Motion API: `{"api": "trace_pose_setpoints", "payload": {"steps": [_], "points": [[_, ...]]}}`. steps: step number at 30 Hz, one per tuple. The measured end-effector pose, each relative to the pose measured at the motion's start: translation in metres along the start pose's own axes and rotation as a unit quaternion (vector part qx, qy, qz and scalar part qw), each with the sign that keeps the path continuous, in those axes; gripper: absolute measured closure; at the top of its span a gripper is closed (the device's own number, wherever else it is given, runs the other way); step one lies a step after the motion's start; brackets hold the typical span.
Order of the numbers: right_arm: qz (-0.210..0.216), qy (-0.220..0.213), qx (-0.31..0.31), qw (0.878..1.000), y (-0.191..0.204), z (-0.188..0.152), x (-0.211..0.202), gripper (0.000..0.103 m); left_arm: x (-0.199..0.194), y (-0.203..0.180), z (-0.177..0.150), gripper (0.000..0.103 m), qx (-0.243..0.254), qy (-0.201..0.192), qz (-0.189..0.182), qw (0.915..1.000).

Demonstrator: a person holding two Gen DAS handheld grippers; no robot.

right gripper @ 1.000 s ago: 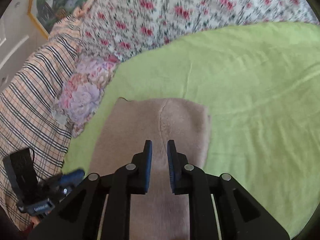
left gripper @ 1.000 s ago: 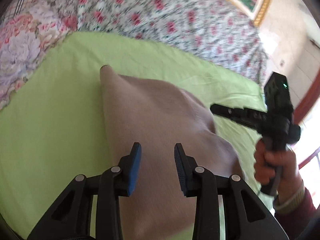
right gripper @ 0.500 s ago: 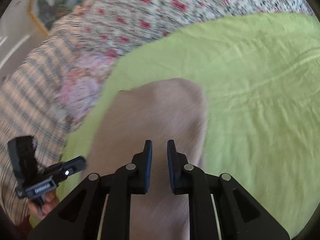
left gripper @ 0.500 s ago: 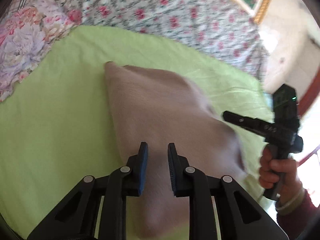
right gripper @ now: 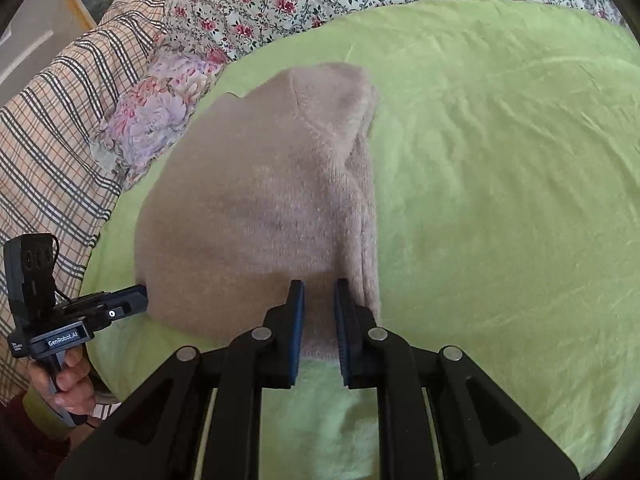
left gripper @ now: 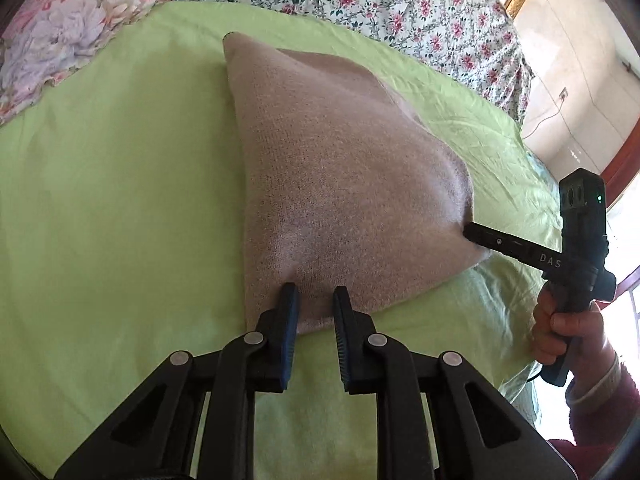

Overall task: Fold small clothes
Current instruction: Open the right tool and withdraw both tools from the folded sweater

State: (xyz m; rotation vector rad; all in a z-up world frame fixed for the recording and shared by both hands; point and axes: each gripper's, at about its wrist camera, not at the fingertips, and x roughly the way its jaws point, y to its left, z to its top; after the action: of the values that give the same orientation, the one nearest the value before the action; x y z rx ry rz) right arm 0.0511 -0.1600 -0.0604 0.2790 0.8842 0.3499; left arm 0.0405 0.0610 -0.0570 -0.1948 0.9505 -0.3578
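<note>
While both near corners of the beige knit garment (left gripper: 344, 184) hang lifted off the green sheet (left gripper: 120, 200), left hand-held gripper (left gripper: 314, 300) and right hand-held gripper (right gripper: 319, 296) each pinch its hem, jaws nearly closed. Carry both corners forward evenly, level, toward the garment's far edge.

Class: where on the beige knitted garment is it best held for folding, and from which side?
Judging by its pose, grip the beige knitted garment at its near hem's two corners, coming in low from the near side: that edge faces both claws, and the cloth lies flat on the green sheet.
</note>
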Motion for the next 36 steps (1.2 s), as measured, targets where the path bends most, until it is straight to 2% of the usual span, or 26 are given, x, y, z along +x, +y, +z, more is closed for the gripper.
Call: {"api": "trace_pose_setpoints", "payload": {"steps": [13, 18, 29, 36], "points": [[-0.004, 0.006, 0.016, 1.000, -0.006, -0.001, -0.006, 0.087, -0.003, -0.003, 0.004, 0.085, -0.017, 0.007, 0.026, 0.9995], [-0.010, 0.014, 0.016, 1.000, -0.005, -0.003, -0.011, 0.087, -0.018, -0.007, 0.010, 0.069, -0.024, -0.001, 0.031, 0.9992], [0.009, 0.007, 0.023, 1.000, 0.011, -0.010, -0.042, 0.085, -0.039, -0.003, 0.024, 0.054, -0.040, -0.012, 0.042, 0.9982], [0.018, -0.022, 0.029, 0.999, 0.014, -0.001, -0.070, 0.071, -0.045, -0.002, 0.025, 0.050, -0.045, -0.012, 0.045, 0.9979]]}}
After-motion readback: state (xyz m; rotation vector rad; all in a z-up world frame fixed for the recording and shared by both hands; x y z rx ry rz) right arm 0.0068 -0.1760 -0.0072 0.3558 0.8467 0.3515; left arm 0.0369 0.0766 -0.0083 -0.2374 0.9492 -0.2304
